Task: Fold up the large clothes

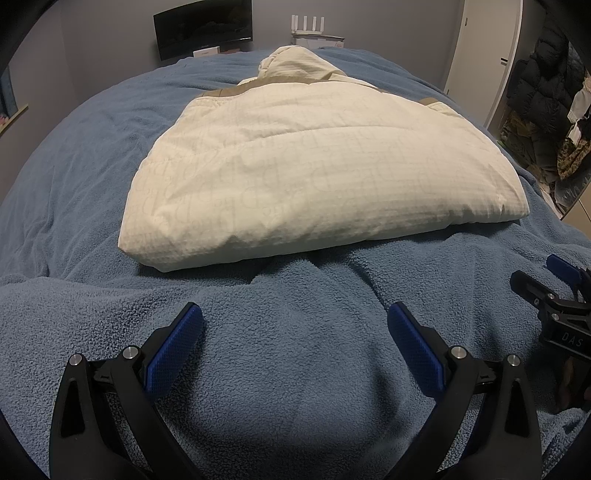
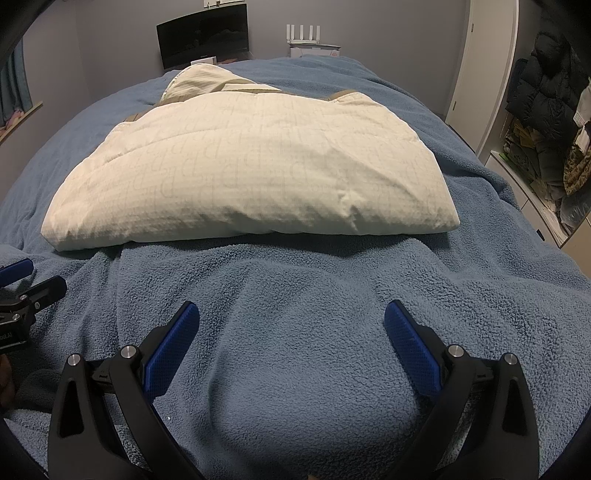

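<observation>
- bedroom setting: bed [image 1: 74, 177] covered by a blue fleece blanket [image 1: 295, 369], rumpled into soft ridges; dark monitor [image 1: 203, 33] and white router [image 1: 314, 27] against the far wall at 12 o'clock; wardrobe with hanging dark coats [image 1: 543, 85] at 2 o'clock.
- task item: cream quilted jacket [image 1: 303, 166], puffy, lying on the blanket at 12 o'clock of both claws, already doubled into a thick bundle; hood end toward the far wall, tan trim showing at the far edge.
- left claw [image 1: 295, 325]: released, jaws spread wide, nothing between them, hovering over bare blanket near the bundle's near edge but apart from it.
- right claw [image 2: 291, 321]: released likewise, empty, same stance; seen from the left wrist view at 3 o'clock.
- risk 1: padding looks springy; the bundle may puff open once let alone, undoing the fold.
- risk 2: fabric looks slick; a pinch on the outer layer only could slide off or peel one layer away from the rest.
- risk 3: a low approach at the near edge could catch fleece along with the jacket, dragging the blanket and shifting the bundle.
- risk 4: uneven lifts by the two claws would skew the fold line.
</observation>
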Demonstrator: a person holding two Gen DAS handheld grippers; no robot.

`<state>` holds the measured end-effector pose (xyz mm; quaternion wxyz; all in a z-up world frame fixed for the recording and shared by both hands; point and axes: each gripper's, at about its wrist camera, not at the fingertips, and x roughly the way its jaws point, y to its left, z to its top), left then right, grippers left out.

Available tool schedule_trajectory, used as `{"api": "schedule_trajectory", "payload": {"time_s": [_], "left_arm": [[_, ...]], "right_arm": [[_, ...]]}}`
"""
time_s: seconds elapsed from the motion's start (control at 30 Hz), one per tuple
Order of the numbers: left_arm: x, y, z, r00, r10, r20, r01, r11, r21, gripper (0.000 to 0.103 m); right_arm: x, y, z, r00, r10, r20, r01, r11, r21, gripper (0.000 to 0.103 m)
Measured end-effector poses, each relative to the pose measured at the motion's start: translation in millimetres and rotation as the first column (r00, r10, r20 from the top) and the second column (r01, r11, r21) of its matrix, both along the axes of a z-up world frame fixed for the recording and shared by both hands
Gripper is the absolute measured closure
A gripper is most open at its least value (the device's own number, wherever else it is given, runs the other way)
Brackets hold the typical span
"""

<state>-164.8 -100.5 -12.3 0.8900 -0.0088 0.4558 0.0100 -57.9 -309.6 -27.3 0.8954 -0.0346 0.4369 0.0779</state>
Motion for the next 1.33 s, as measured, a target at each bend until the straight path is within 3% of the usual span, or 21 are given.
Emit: {"api": "schedule_trajectory", "payload": {"time_s": [1.33], "left_arm": [[-3.1,-0.9,7.5,0.999,0.025,0.035,-0.025,1.0,0.015,0.007]], "right_arm": [[-1.9,-3.6,-1.4,1.0,0.002,-0.008,-0.002,1.0,-0.004,0.008]]}}
